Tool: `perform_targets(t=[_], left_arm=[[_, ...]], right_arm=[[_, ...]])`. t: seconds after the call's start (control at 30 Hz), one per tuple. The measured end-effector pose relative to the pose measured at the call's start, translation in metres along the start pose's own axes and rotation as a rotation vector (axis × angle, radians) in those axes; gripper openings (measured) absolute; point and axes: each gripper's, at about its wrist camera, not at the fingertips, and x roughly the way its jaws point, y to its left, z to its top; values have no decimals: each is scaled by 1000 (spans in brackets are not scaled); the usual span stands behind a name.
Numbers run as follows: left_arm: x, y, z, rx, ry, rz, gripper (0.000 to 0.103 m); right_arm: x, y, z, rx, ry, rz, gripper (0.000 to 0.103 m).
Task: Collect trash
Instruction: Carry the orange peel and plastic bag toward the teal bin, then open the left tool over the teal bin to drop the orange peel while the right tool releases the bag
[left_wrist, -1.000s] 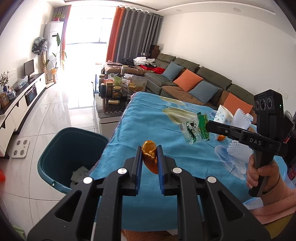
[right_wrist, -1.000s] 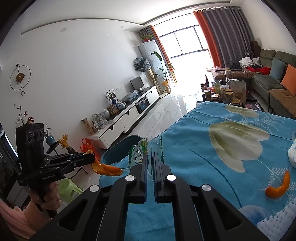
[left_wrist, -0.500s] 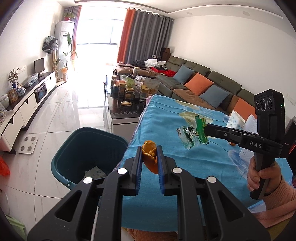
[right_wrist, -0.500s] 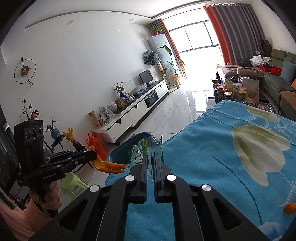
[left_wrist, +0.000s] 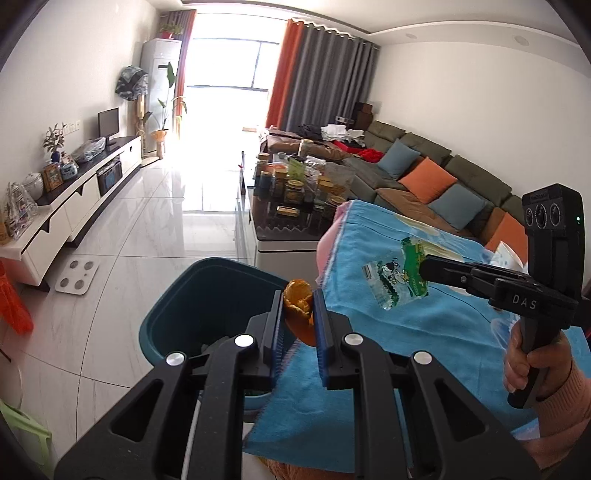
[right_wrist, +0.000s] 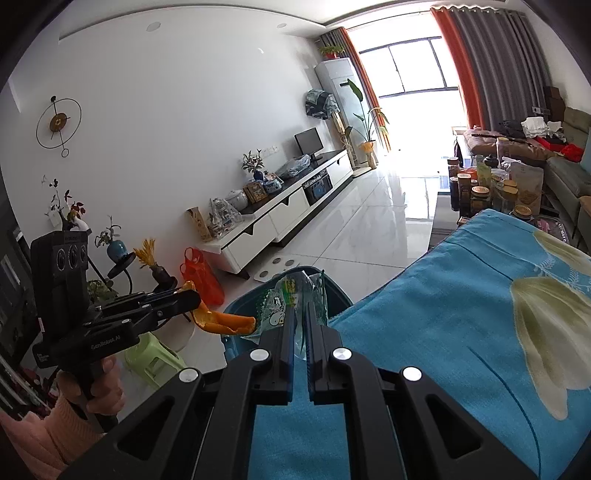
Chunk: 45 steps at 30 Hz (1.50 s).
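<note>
My left gripper (left_wrist: 298, 301) is shut on a curled orange peel (left_wrist: 300, 314) and holds it over the near rim of the teal trash bin (left_wrist: 192, 295). The peel also shows in the right wrist view (right_wrist: 225, 319), beside the left gripper (right_wrist: 195, 295). My right gripper (right_wrist: 300, 314) is shut on a clear plastic wrapper with green print (right_wrist: 284, 299), held above the bin (right_wrist: 332, 295) at the table's edge. In the left wrist view the right gripper (left_wrist: 423, 266) holds the wrapper (left_wrist: 397, 277) over the blue tablecloth (left_wrist: 369, 362).
The bin stands on the white tile floor by the table's corner, with some trash inside. A coffee table crowded with jars (left_wrist: 295, 199) stands behind it. A TV cabinet (left_wrist: 74, 214) lines the left wall, a sofa (left_wrist: 424, 177) the right. A green stool (right_wrist: 155, 362) stands near the left hand.
Both grippers have moved left off the table toward the bin, each keeping its item. The peel now hangs over the bin's rim; the wrapper has come near the table's edge.
</note>
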Motion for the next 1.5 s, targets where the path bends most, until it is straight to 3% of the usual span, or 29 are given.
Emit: perform_targets(t=[0.47, 0.93, 1.5], left_arm=[[21, 37, 4, -51, 31, 74, 15], [53, 45, -2, -73, 82, 133, 15], [80, 57, -7, -97, 131, 150, 16]], right_arm=[[43, 11, 12, -28, 62, 2, 4], [92, 14, 14, -40, 143, -22, 5], [120, 14, 15, -40, 196, -50, 6]])
